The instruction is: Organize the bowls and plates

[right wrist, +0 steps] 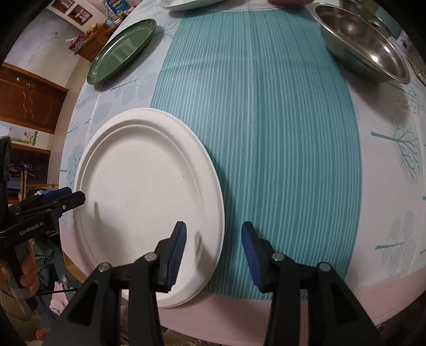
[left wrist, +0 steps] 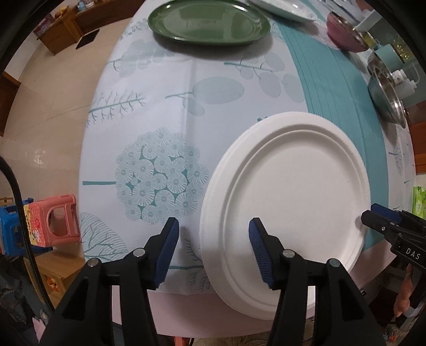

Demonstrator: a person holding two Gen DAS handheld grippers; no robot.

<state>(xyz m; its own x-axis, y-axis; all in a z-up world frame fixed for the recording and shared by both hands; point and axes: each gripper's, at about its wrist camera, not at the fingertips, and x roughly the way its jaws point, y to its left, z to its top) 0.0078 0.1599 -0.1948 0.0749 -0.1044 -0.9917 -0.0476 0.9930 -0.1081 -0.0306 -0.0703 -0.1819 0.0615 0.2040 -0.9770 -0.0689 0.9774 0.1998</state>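
A white paper plate (left wrist: 293, 191) lies at the near edge of the table; it also shows in the right wrist view (right wrist: 143, 191). My left gripper (left wrist: 214, 239) is open, its jaws straddling the plate's left rim. My right gripper (right wrist: 213, 239) is open, its jaws straddling the plate's right rim. Each gripper shows in the other view: the right one (left wrist: 383, 221), the left one (right wrist: 61, 199). A green plate (left wrist: 207, 22) lies farther back on the left (right wrist: 122, 50). A pale patterned plate (left wrist: 287, 9) sits behind it.
A steel bowl (right wrist: 364, 40) stands at the back right, stacked in a teal one (left wrist: 386, 87). A pink bowl (left wrist: 343, 32) sits behind. The tablecloth (left wrist: 159, 111) has a teal striped runner (right wrist: 266, 133). Plastic stools (left wrist: 50, 221) stand on the floor at left.
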